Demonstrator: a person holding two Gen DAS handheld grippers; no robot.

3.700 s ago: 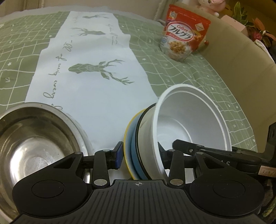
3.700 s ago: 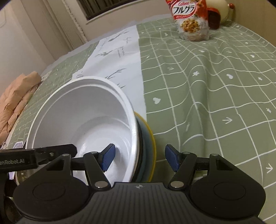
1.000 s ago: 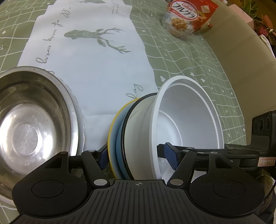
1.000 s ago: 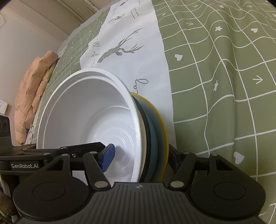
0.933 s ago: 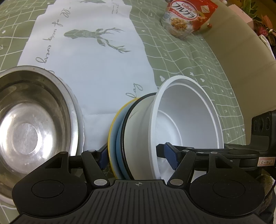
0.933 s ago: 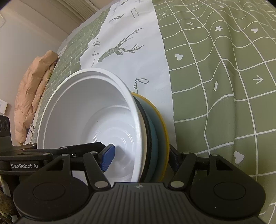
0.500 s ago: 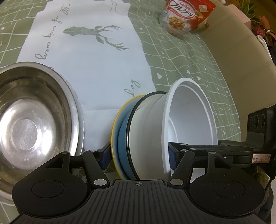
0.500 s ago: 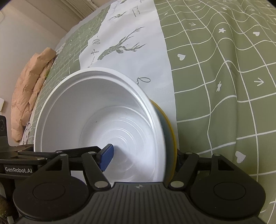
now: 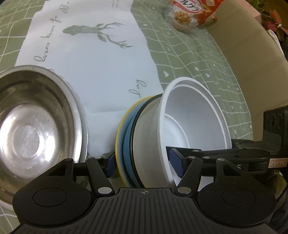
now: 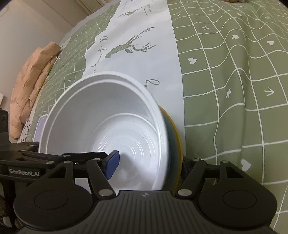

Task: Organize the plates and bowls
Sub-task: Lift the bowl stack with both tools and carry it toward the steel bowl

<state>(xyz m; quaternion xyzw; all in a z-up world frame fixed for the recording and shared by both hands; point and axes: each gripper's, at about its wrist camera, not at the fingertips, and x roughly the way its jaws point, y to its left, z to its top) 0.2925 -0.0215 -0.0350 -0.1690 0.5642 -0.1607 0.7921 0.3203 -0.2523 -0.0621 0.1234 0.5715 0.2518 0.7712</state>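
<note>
A green checked tablecloth (image 9: 189, 59) with a white deer-print runner (image 9: 93, 59) spreads ahead of both tools. Left of the left gripper (image 9: 144, 162) sits a steel bowl (image 9: 30, 129). That gripper and the right gripper (image 10: 149, 162) each clamp the tilted stack: white bowl (image 10: 108, 115), black-rimmed dish (image 9: 134, 133), blue plate (image 9: 126, 144), yellow plate (image 9: 119, 129). A cereal bag (image 9: 190, 14) stands far ahead.

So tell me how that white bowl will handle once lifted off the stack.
The white bowl looks thin-walled and moulded with ribs, so probably light and somewhat flexible. Its smooth wall may slip between pads. Sitting tilted on edge against the plates, it could roll if released.
</note>
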